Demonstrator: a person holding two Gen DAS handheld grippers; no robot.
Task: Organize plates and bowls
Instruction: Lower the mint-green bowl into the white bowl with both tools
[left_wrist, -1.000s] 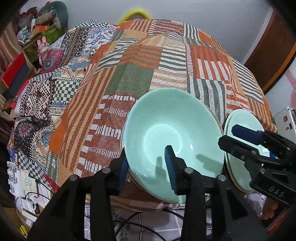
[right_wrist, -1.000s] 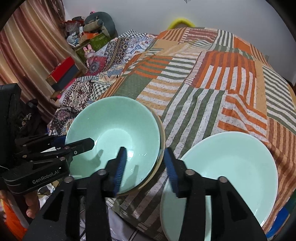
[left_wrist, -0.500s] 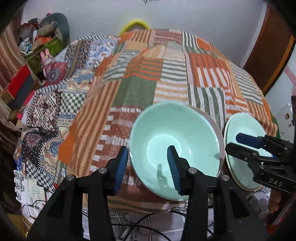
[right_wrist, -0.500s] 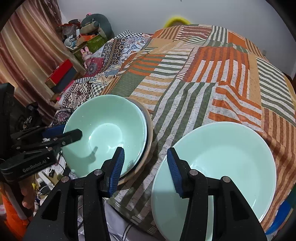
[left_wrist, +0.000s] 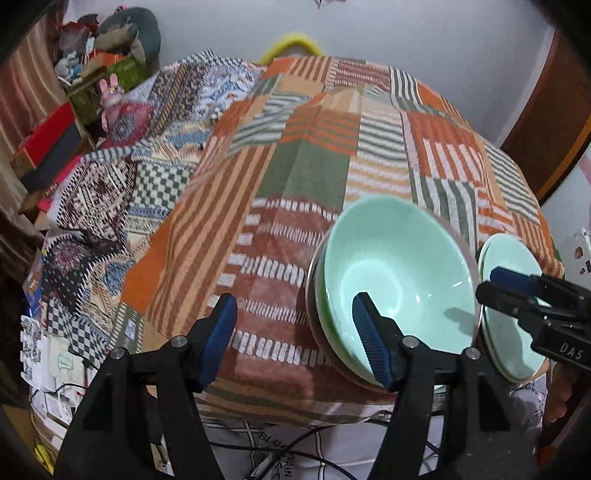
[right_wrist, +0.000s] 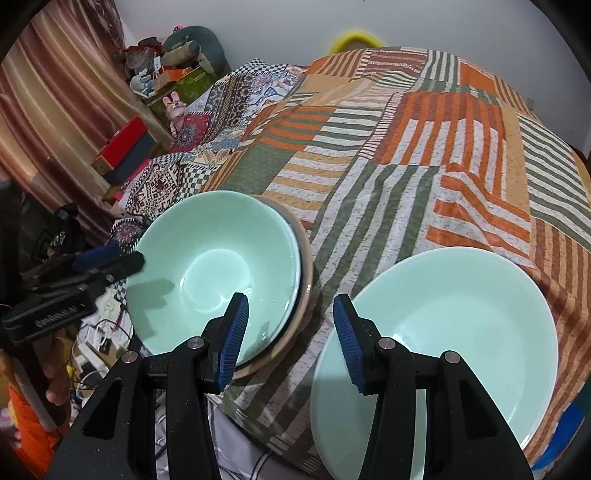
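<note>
**Mint bowl stacked at the table's near edge, both tongs free**

Landmark: the round table draped in an orange, green and white striped patchwork cloth (left_wrist: 306, 177).

Far left, beyond the table's left side, a checked and patterned blanket (left_wrist: 110, 192) lies heaped, with a red box (right_wrist: 123, 142) and a pink toy rabbit (left_wrist: 109, 94) past it by the curtain.

At the table's near edge the left gripper (left_wrist: 291, 339) hangs with its blue-padded jaws opening; only bare cloth shows between them, and its right finger stands in front of the bowl's rim without pinching it.

Just right of that, the glossy mint-green ceramic bowl (left_wrist: 399, 273) sits nested in a tan-rimmed bowl (right_wrist: 304, 269) on the table's near edge.

The right gripper (right_wrist: 290, 332) hovers over the strip of cloth between the bowls and the plate, jaws parted, clasping nothing.

Furthest right, a wide pale mint-green ceramic plate (right_wrist: 461, 317) rests on the table's near right edge, close beside the bowls, not touching them.
</note>
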